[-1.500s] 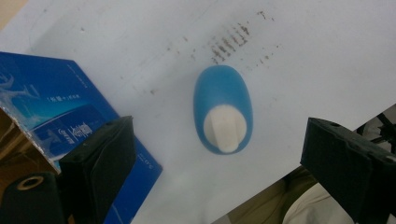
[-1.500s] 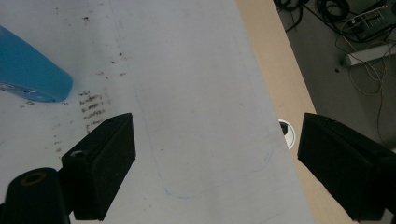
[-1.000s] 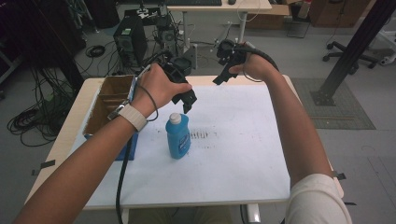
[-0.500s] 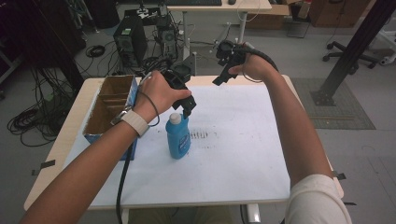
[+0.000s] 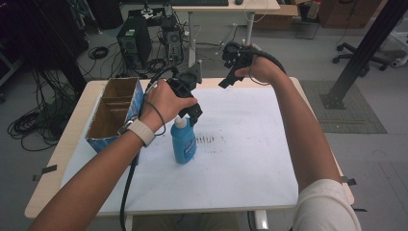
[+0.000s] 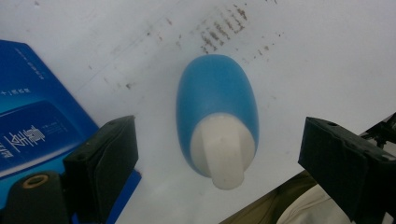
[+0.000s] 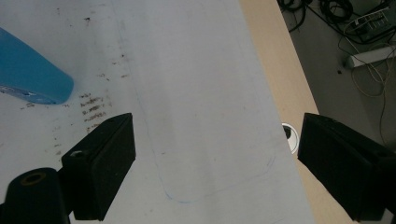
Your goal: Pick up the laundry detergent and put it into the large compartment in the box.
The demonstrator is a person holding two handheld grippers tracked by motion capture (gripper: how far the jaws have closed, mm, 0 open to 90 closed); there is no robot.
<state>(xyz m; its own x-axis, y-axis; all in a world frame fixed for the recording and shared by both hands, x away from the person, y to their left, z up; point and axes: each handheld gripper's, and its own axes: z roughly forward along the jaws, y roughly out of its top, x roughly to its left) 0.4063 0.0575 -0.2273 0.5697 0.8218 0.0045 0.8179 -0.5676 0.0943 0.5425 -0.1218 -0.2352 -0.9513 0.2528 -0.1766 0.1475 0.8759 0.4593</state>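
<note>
Left gripper (image 5: 192,113) lowered over blue bottle (image 5: 183,142), scuffed white table (image 5: 250,159), cluttered workshop floor

The blue box (image 6: 32,135) just beside the blue bottle (image 6: 217,100) carries white printing on its side, seen in the left gripper view: a line of small characters near its upper edge and a few larger East Asian characters lower down, too tilted and blurred to read. In the high view the bottle's front bears a pale label (image 5: 188,143), its print too small to make out. No brand, number or sign can be read anywhere.
</note>
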